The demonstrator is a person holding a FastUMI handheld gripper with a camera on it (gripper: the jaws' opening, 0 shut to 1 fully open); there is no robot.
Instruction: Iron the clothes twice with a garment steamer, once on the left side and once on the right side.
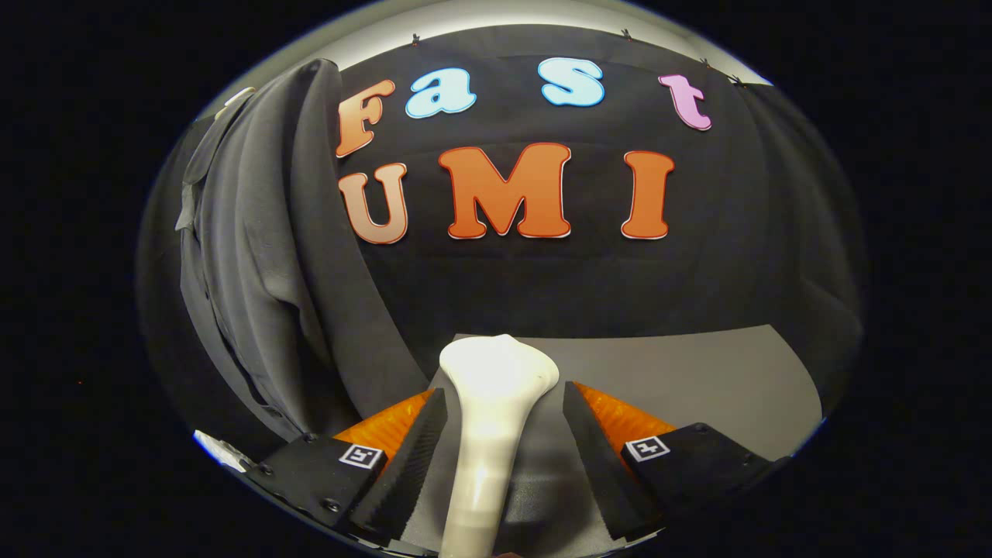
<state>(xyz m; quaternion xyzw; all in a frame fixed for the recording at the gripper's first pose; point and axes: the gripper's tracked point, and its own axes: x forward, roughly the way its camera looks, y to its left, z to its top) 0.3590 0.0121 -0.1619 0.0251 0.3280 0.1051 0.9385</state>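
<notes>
Steamer [490,418], white, sits between the two fingers of the tongs [504,434]. Handle runs along the mid-line btwn them, wide flared head pokes out just ahead of the fingertips. Head looks tilted a bit to the right, flat top facing fwd/up.

Tongs state: spread wide. Left finger [411,457] looks v. close to the handle, maybe touching near its tip, can't tell for sure. Right finger [597,457] stands clear of the handle w/ a visible gap. So not clamped from both sides; the fingers aren't squeezing anything. Can't tell what carries the steamer at its lower end, it runs out of sight at the bottom.

Garment [263,263]: dark grey, hangs upright on the left, beyond the left finger and well apart from the steamer head. Long vertical folds, collar area near the top, what looks like a button placket down the left part. Lower hem region drops behind the left finger. A white bit [232,99] at the top of it, prob. a hanger, too small to be sure.

Surface [697,387]: grey, flat, lies under and beyond the fingers, stretches to the right. Black cloth wall [558,287] behind it all, meets the surface just beyond the steamer head.
</notes>
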